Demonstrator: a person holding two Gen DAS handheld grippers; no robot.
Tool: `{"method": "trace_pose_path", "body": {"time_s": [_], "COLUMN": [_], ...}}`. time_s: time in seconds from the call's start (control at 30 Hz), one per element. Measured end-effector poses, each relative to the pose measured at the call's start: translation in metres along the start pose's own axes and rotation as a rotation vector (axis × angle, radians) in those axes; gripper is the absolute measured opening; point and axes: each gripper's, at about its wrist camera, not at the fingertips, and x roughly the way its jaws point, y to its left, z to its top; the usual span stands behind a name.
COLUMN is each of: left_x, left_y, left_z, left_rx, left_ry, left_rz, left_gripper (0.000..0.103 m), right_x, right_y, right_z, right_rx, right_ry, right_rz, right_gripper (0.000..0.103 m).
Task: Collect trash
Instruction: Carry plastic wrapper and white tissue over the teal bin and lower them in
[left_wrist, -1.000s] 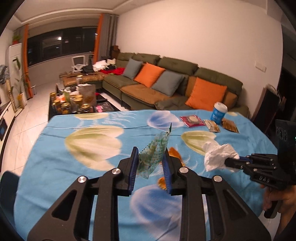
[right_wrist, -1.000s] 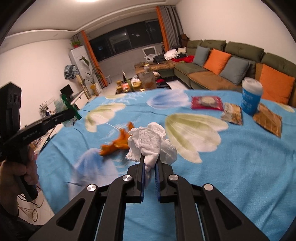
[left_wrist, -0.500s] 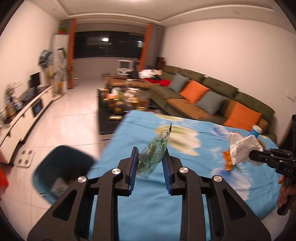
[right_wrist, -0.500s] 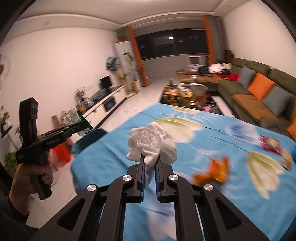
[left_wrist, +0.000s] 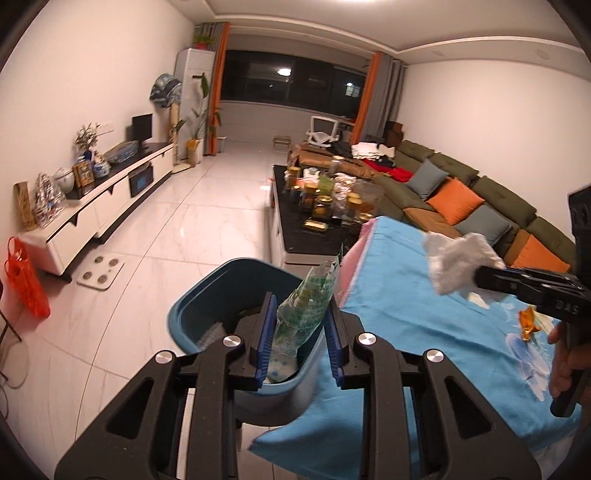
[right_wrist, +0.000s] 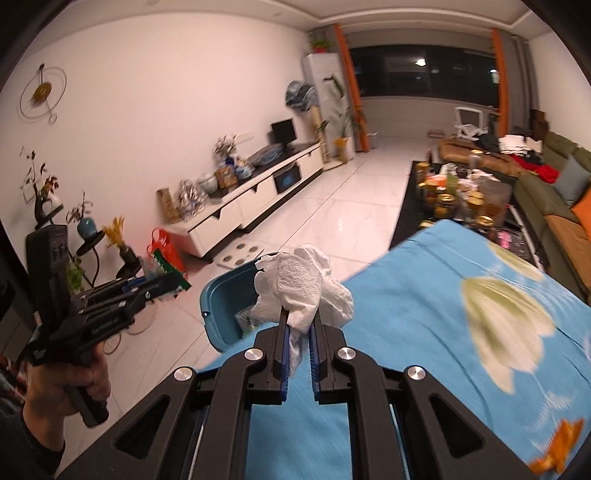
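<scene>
The left tongs (left_wrist: 299, 332) pinch a green printed wrapper (left_wrist: 308, 299) directly above the teal bin (left_wrist: 207, 295) beside the surface (left_wrist: 413, 302), placed for a clean drop. The right tongs (right_wrist: 297, 332), clamped on a crumpled tissue (right_wrist: 299, 284), wait over the surface's near edge; orange scrap (right_wrist: 554, 450) remains there.

Night interior, warm overhead ceiling light; windows (left_wrist: 295, 86) black, small lamp reflections in glass. White floor tiles (left_wrist: 192, 229) carry soft glare. Fisheye bends walls and ceiling, dark vignette at all corners. Left wrist view mostly sharp. Right wrist view shows motion blur on blue tablecloth (right_wrist: 461, 332), flower print smeared, orange wrapper (right_wrist: 557, 448) near lower right corner blurred. White tissue (right_wrist: 303, 288) bright, nearly overexposed. Shadows soft, faint.
</scene>
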Motion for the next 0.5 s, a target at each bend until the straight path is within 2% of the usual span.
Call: {"method": "trace_pose_path", "body": {"time_s": [0.1,0.3,0.5], "left_x": [0.006,0.044,0.084], "left_y": [0.014,0.031,0.029], "left_z": [0.001,-0.006,-0.010], "left_rx": [-0.010,-0.036,-0.054], "left_ry": [0.016,0.088,0.132], "left_rz": [0.011,0.026,0.034], "left_gripper": [0.026,0.026,0.026], "right_x": [0.035,0.096,0.139], "right_y": [0.011,0.032,0.048], "right_z": [0.013,0.028,0.034], "right_rx": [-0.021,-0.079,-0.143], "right_ry": [0.047,0.142,0.224], "right_rz": [0.014,0.010,-0.013], "right_gripper": [0.008,0.008,0.008]}}
